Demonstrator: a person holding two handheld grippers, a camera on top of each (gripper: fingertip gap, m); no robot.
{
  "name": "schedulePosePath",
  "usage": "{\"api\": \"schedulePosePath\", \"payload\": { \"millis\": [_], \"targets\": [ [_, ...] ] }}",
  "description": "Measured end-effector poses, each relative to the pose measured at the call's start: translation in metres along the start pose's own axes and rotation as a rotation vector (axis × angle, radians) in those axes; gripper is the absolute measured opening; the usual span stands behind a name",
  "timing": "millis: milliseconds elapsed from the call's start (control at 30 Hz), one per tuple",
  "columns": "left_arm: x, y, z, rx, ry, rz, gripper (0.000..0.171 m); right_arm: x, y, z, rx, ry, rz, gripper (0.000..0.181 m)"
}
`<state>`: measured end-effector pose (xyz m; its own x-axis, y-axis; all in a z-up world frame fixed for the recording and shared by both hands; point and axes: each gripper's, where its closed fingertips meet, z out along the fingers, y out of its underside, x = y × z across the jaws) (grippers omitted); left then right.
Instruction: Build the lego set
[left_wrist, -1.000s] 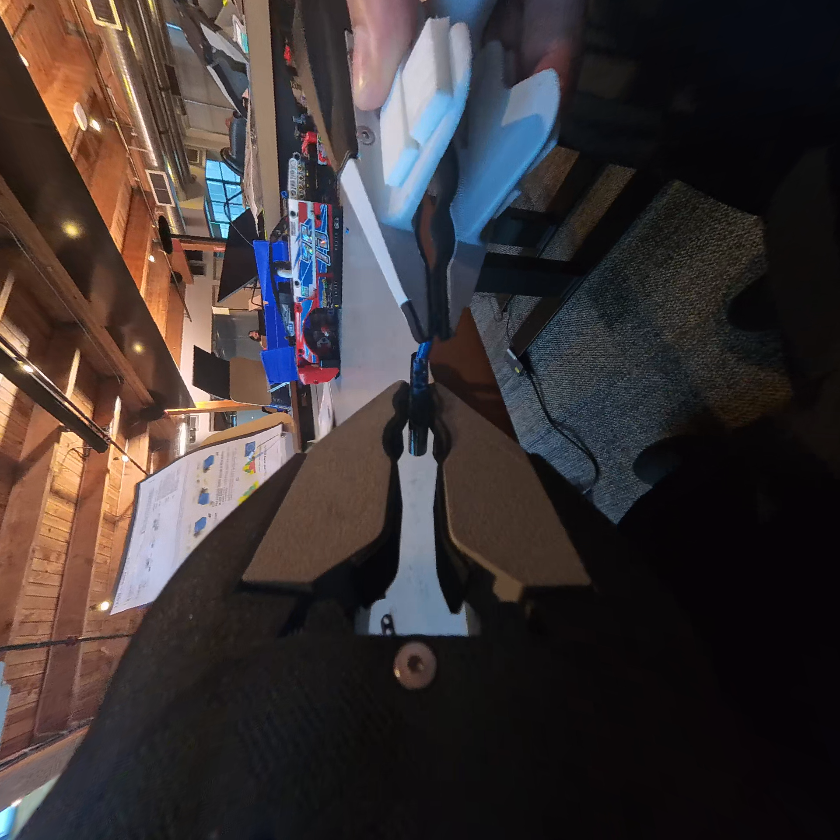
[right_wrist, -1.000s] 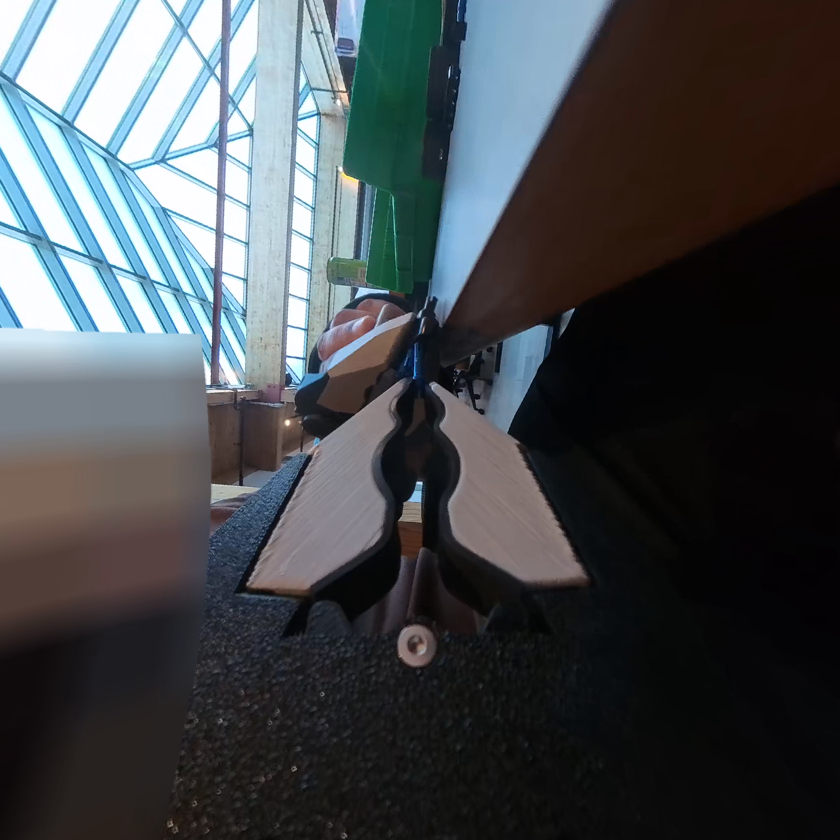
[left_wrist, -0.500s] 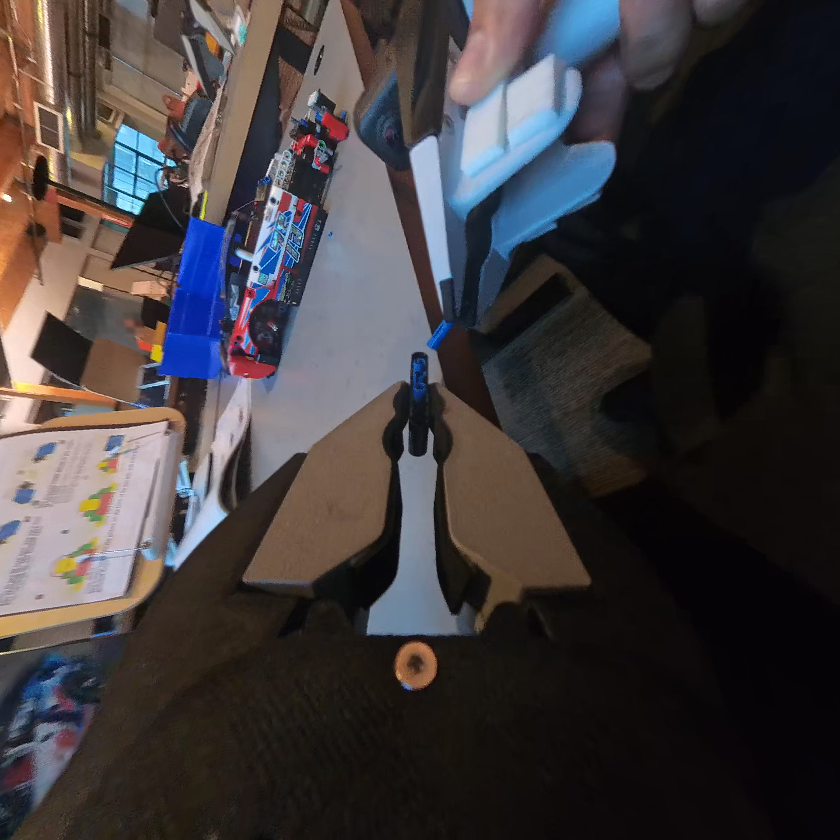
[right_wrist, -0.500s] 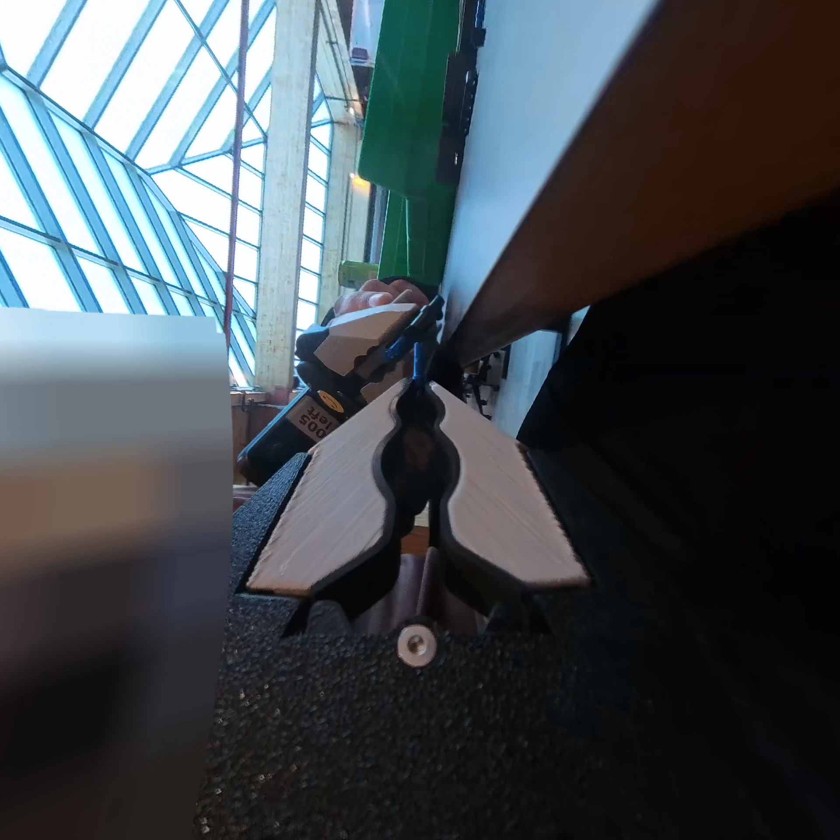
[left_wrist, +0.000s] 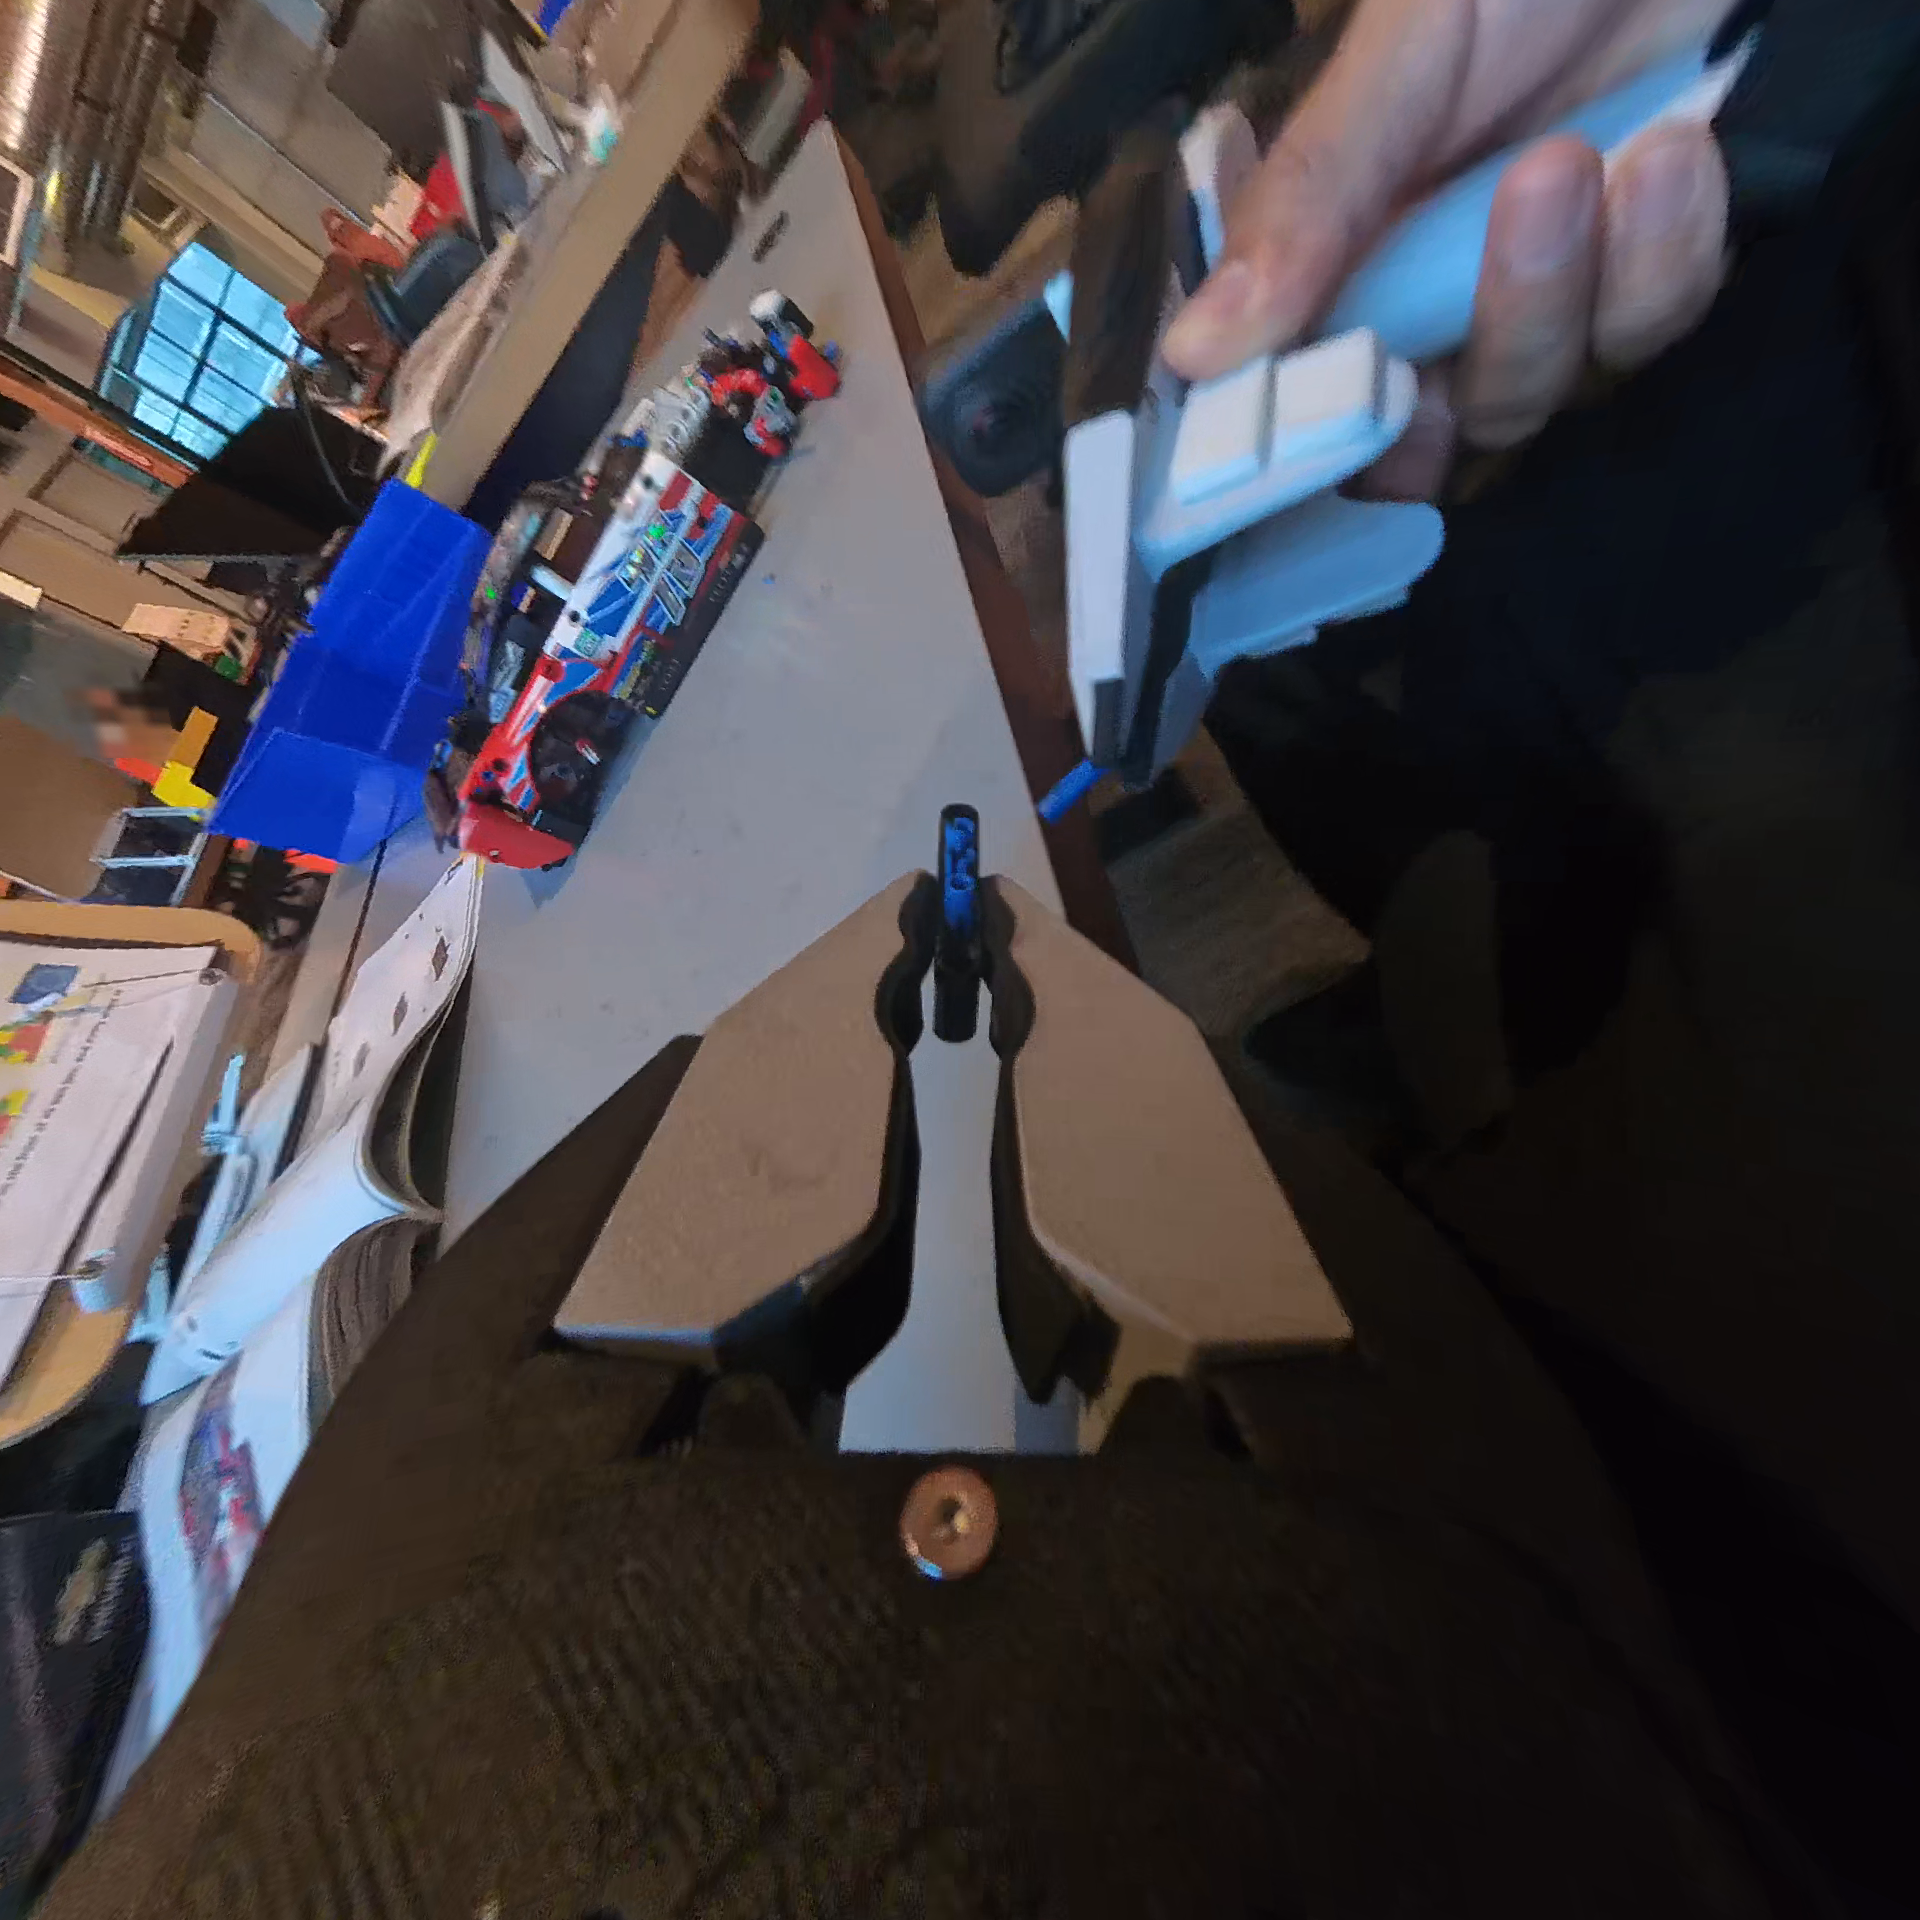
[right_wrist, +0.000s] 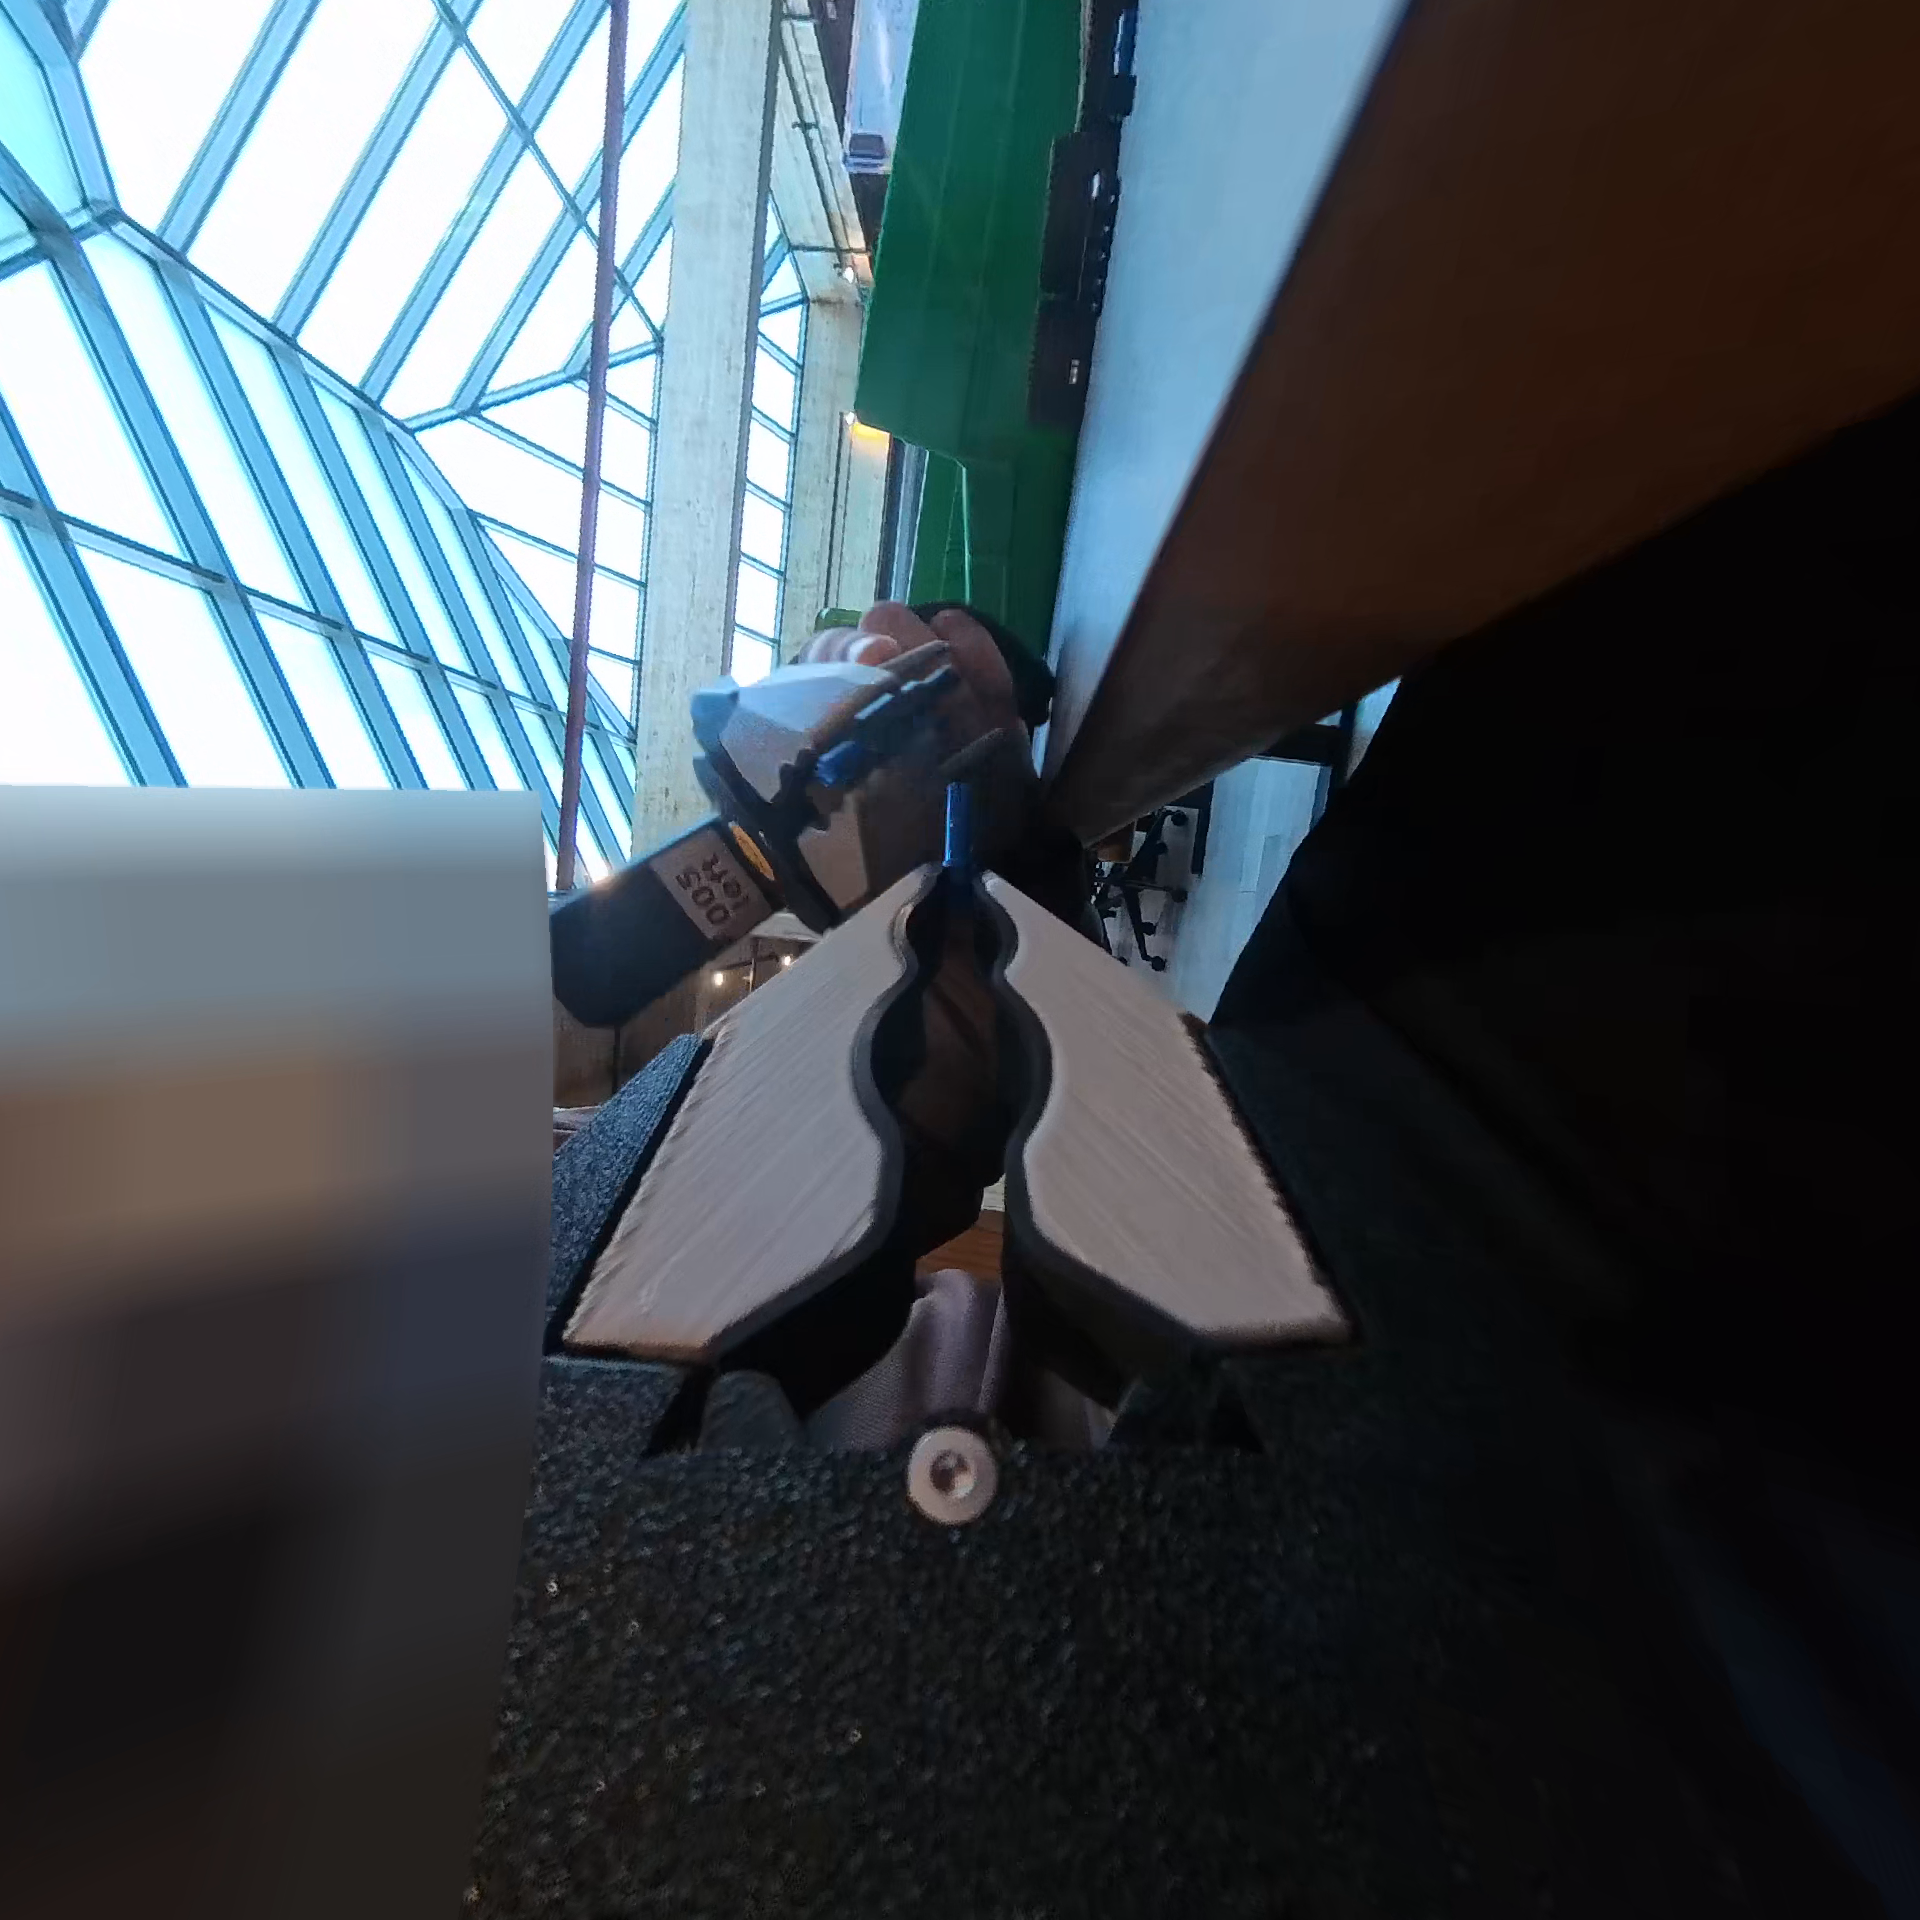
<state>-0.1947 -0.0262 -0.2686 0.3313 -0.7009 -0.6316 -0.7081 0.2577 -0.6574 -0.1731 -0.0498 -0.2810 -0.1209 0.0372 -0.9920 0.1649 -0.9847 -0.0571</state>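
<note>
Left tool (left_wrist: 956, 883) is pinching a black beam (left_wrist: 956, 935) with blue pins, the piece standing straight out from between its tips, held over the near edge of the white table (left_wrist: 790, 727). Right tool (left_wrist: 1127, 748) comes in from above right in the left wrist view, a hand (left_wrist: 1455, 208) wrapped around its pale blue handle, and it's clamped on a small blue pin (left_wrist: 1070, 790) poking out of its tips. Pin and beam sit close but apart, a clear gap between them.

From the right wrist view, that blue pin (right_wrist: 956, 831) rises from the tool's (right_wrist: 951, 888) pressed-together tips, with the left tool (right_wrist: 831, 790) just beyond it, tilted, and the table's brown edge (right_wrist: 1351, 520) crowding in right beside both.

Around them: a red, white and blue car model (left_wrist: 613, 644) lies on the table farther back, blue bins (left_wrist: 353, 686) beside it, more red and black parts (left_wrist: 769, 374) behind. An open booklet (left_wrist: 343, 1164) lies at the left, next to a clipboard (left_wrist: 94, 1122) with a printed sheet.
</note>
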Motion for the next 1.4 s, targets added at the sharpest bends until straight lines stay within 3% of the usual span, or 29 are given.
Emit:
{"api": "schedulePosePath", "payload": {
  "millis": [133, 200, 333, 567, 800, 1167, 1400],
  "targets": [
    [-0.012, -0.013, -0.009, 0.135, -0.006, -0.041, 0.005, -0.009, 0.000, 0.003, 0.000, -0.040, -0.021, 0.002],
    [-0.015, -0.012, -0.010, 0.144, -0.028, -0.024, 0.005, -0.013, 0.002, 0.004, -0.010, -0.050, -0.033, 0.003],
    [-0.007, -0.006, -0.003, 0.086, -0.023, 0.069, 0.005, -0.016, 0.007, 0.007, -0.027, -0.068, -0.030, 0.003],
    [0.005, 0.012, 0.006, -0.088, -0.115, 0.433, 0.005, -0.003, 0.008, 0.005, -0.036, -0.021, 0.006, 0.002],
    [0.020, 0.016, 0.009, -0.136, -0.136, 0.666, 0.005, 0.003, 0.008, 0.011, -0.050, -0.012, 0.015, 0.002],
    [0.018, 0.017, 0.008, -0.116, -0.146, 0.667, 0.005, 0.016, 0.013, 0.006, -0.037, 0.072, -0.028, 0.002],
    [0.018, 0.017, 0.008, -0.114, -0.146, 0.661, 0.005, 0.018, 0.020, 0.010, -0.044, 0.026, 0.055, 0.002]
  ]
}}
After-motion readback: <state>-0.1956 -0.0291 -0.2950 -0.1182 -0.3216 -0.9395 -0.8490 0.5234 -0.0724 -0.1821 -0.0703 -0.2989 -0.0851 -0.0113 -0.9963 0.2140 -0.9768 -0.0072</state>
